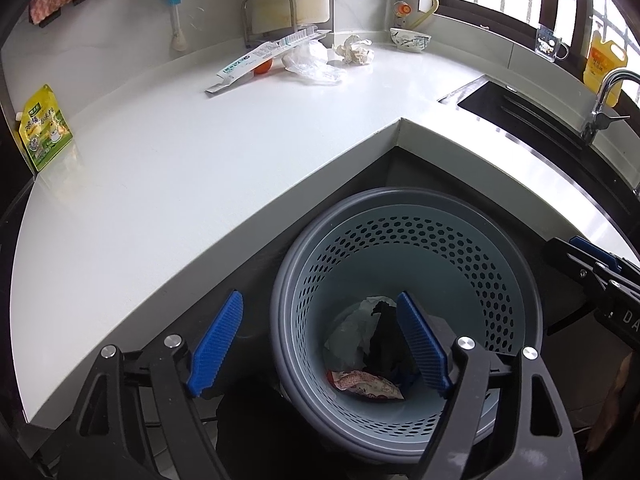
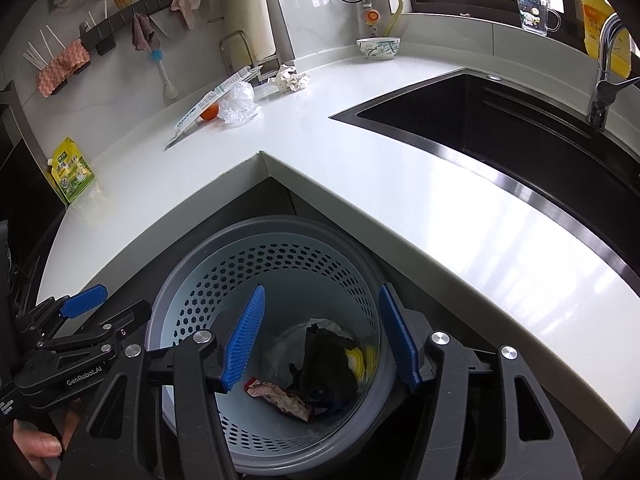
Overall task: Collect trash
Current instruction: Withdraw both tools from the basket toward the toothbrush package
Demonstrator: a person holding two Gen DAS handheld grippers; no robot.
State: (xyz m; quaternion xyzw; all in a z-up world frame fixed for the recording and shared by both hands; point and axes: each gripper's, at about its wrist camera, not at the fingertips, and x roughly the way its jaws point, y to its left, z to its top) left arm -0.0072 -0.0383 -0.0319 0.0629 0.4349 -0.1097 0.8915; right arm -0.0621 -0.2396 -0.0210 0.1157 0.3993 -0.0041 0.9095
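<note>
Trash [image 1: 366,386] lies at the bottom of the perforated bin [image 1: 480,264], below both tools; only the right view shows a yellow scrap [image 2: 357,360] among it. Left tool [image 1: 320,344] and right tool [image 2: 324,336] hang above it, jaws apart and empty. More litter, crumpled paper [image 1: 354,50] and plastic bag [image 1: 310,62], waits far back on the surface [image 1: 200,152].

The bin [image 2: 264,320] stands on the floor in the inner corner of the counter [image 2: 400,200], at lower centre of the frame, with wrappers [image 2: 280,396] in its bottom. At upper left on the counter lie a carton [image 2: 212,100], a bag [image 2: 240,104] and crumpled paper [image 2: 290,78]. The sink [image 2: 500,128] is sunk at right.
</note>
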